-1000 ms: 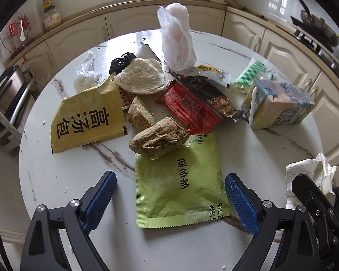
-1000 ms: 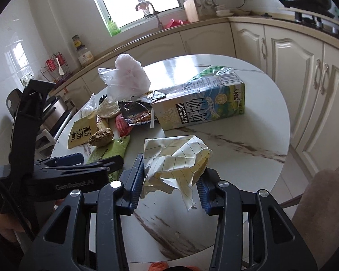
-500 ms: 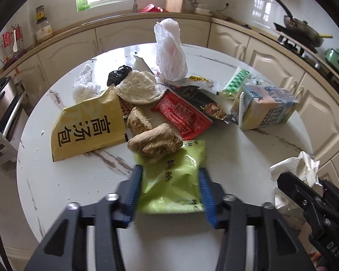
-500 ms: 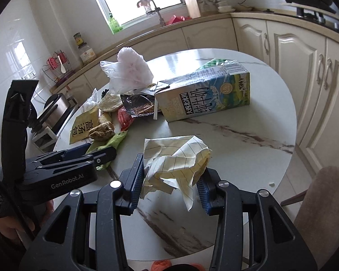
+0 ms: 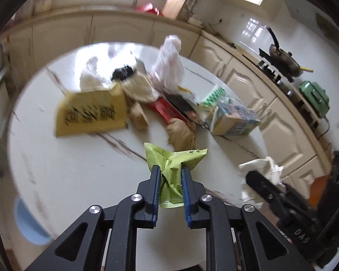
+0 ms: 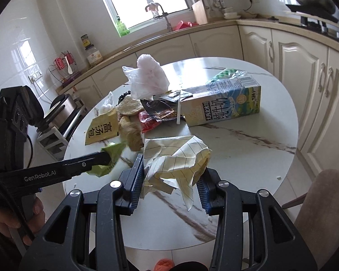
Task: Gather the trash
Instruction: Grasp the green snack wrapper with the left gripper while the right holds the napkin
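My left gripper has its jaws closing on the green snack wrapper, which is crumpled between the blue pads and lifted off the round white table. From the right wrist view the same green wrapper hangs at the left gripper's tip. My right gripper is shut on a crumpled ball of lined paper above the table's near edge. Still lying on the table are a yellow packet, a red wrapper, a milk carton, a clear plastic bag and brown bread lumps.
Cream kitchen cabinets curve round the far and right sides. A stove with a pan stands at the right. A padded chair is at the table's near right. A person's hand holds the left gripper.
The left gripper closed on the green wrapper, crumpling it, and lifted it up and back from the table. The right gripper kept its hold on the lined paper and barely moved.
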Demonstrator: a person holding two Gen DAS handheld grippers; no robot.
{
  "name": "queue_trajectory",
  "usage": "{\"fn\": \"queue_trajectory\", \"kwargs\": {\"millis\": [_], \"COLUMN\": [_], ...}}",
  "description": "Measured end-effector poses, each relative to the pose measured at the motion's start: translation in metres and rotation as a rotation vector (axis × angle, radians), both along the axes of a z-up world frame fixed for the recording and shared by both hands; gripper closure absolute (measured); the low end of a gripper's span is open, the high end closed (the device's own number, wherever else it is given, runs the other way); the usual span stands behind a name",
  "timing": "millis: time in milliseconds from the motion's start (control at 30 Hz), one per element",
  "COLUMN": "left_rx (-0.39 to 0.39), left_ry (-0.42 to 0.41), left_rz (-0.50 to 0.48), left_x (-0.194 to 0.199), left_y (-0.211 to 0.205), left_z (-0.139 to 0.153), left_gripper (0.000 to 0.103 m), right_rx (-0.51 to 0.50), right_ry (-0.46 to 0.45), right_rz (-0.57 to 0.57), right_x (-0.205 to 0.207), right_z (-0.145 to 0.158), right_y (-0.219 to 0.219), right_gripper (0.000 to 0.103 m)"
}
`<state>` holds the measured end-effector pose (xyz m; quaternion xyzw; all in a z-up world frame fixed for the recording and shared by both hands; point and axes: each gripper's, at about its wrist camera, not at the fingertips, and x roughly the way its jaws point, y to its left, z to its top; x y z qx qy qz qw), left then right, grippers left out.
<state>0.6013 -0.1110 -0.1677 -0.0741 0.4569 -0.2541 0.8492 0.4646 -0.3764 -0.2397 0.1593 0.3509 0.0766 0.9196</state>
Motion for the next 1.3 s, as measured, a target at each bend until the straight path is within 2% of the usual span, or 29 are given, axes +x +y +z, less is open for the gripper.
{"fn": "queue_trajectory", "kwargs": {"millis": [33, 67, 233, 333, 500, 600, 633, 700, 733, 767, 800, 900, 1000, 1100, 1167, 1233, 1300], "left_rx": [-0.018, -0.025, -0.008, -0.005, 0.061, 0.142, 0.167, 0.186, 0.196, 0.210, 0.232, 0.285, 0.317, 0.319, 0.307, 0.278, 0.249], "left_ry": [0.003, 0.002, -0.025, -0.019, -0.063, -0.104, -0.122, -0.131, -0.129, -0.138, -0.159, -0.183, -0.142, -0.153, -0.151, -0.148, -0.137], "left_rz": [-0.008, -0.015, -0.011, -0.015, -0.042, -0.048, -0.051, -0.067, -0.071, -0.062, -0.050, -0.042, -0.044, -0.049, -0.052, -0.050, -0.044], "left_x": [-0.004, -0.007, -0.025, -0.031, -0.045, -0.053, -0.057, -0.062, -0.064, -0.065, -0.067, -0.069, -0.065, -0.067, -0.067, -0.065, -0.063], "left_y": [0.004, 0.007, 0.026, 0.034, 0.036, 0.032, 0.031, 0.030, 0.030, 0.030, 0.029, 0.027, 0.023, 0.019, 0.017, 0.018, 0.021], "left_z": [0.004, 0.006, 0.012, 0.003, 0.001, -0.003, -0.004, -0.005, -0.006, -0.007, -0.006, -0.009, -0.021, -0.023, -0.021, -0.020, -0.017], "left_gripper": [0.092, 0.101, 0.102, 0.102, 0.103, 0.101, 0.096, 0.079, 0.057, 0.042, 0.042, 0.043, 0.047, 0.051, 0.076, 0.087, 0.093], "right_rx": [-0.004, -0.006, -0.022, -0.032, -0.040, -0.046, -0.047, -0.046, -0.043, -0.040, -0.039, -0.034, -0.026, -0.022, -0.020, -0.017, -0.020], "right_ry": [-0.002, -0.002, -0.008, -0.003, 0.010, 0.014, 0.014, 0.021, 0.026, 0.027, 0.027, 0.026, 0.024, 0.022, 0.022, 0.021, 0.018], "right_rz": [0.001, 0.001, 0.015, 0.026, 0.048, 0.055, 0.056, 0.056, 0.058, 0.058, 0.058, 0.066, 0.071, 0.075, 0.074, 0.075, 0.075], "right_x": [-0.001, -0.001, -0.003, -0.001, -0.002, -0.001, -0.002, -0.002, -0.001, -0.001, -0.001, 0.000, 0.000, 0.001, 0.001, 0.001, 0.000], "right_z": [0.002, 0.003, 0.010, 0.010, 0.008, 0.008, 0.006, 0.005, 0.004, 0.003, 0.003, 0.003, 0.002, 0.002, 0.001, 0.001, 0.001], "right_y": [0.002, 0.003, 0.016, 0.027, 0.041, 0.046, 0.047, 0.047, 0.047, 0.047, 0.047, 0.046, 0.046, 0.045, 0.044, 0.044, 0.045], "right_gripper": [0.063, 0.063, 0.063, 0.063, 0.063, 0.063, 0.063, 0.063, 0.063, 0.063, 0.063, 0.063, 0.063, 0.063, 0.063, 0.063, 0.063]}}
